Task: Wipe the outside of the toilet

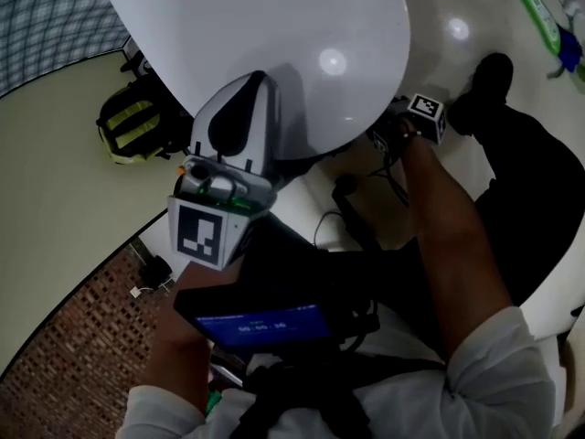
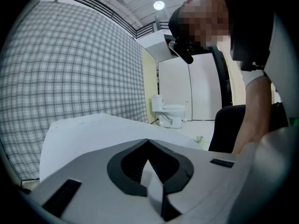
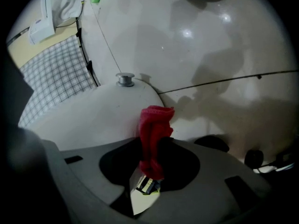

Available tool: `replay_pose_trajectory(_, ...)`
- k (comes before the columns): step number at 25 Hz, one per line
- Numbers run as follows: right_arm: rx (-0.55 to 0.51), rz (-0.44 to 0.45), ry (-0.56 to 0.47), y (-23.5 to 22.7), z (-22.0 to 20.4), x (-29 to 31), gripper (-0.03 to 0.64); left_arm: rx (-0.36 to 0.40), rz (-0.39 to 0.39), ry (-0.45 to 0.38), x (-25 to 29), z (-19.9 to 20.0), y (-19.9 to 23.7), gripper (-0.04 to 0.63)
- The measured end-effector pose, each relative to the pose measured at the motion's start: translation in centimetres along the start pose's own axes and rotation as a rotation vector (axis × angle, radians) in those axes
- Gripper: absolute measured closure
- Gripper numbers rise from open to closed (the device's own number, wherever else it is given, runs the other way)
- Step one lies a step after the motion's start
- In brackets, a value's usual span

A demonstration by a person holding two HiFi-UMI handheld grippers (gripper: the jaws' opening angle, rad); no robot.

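Over the toilet point(image 1: 302, 44): cloth in the right tongs point(image 3: 150, 146), left tongs point(image 2: 148, 143) empty.
Right tongs pinch a bunched red cloth point(image 3: 154, 125), and it's poking up just by the white curved top, near the silver flush button point(image 3: 125, 79). Whether it touches, can't tell. Left tongs are pressed together on nothing, pointing across the white top, checked wall point(image 2: 70, 69) beyond.

A yellow-and-black bag point(image 1: 128, 126) sits on the floor point(image 1: 55, 190) near a checked wall point(image 1: 46, 16).
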State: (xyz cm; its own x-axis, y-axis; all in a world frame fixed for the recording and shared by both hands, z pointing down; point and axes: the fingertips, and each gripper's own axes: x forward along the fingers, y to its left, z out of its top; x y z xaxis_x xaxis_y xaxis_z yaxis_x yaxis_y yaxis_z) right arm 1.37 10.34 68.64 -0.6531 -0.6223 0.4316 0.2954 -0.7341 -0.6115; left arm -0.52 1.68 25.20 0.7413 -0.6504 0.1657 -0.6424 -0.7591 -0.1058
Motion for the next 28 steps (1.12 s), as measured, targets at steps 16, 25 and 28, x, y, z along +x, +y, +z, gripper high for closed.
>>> replay_pose_trajectory(16, -0.188, -0.11, 0.023, -1.5, -2.6, 0.5, 0.503, 0.016, 0.008, 0.014, 0.4, -0.1, -0.2, 0.595)
replay_pose_trajectory(25, -0.29, -0.149, 0.097, -0.6, -6.2, 0.4, 0.503, 0.01, 0.011, 0.049, 0.1, -0.9, -0.1, 0.595)
replay_pose_trajectory(28, -0.396, -0.203, 0.143, -0.4, -7.2, -0.4, 0.503, 0.0, 0.017, 0.043, 0.2, -0.9, 0.1, 0.595)
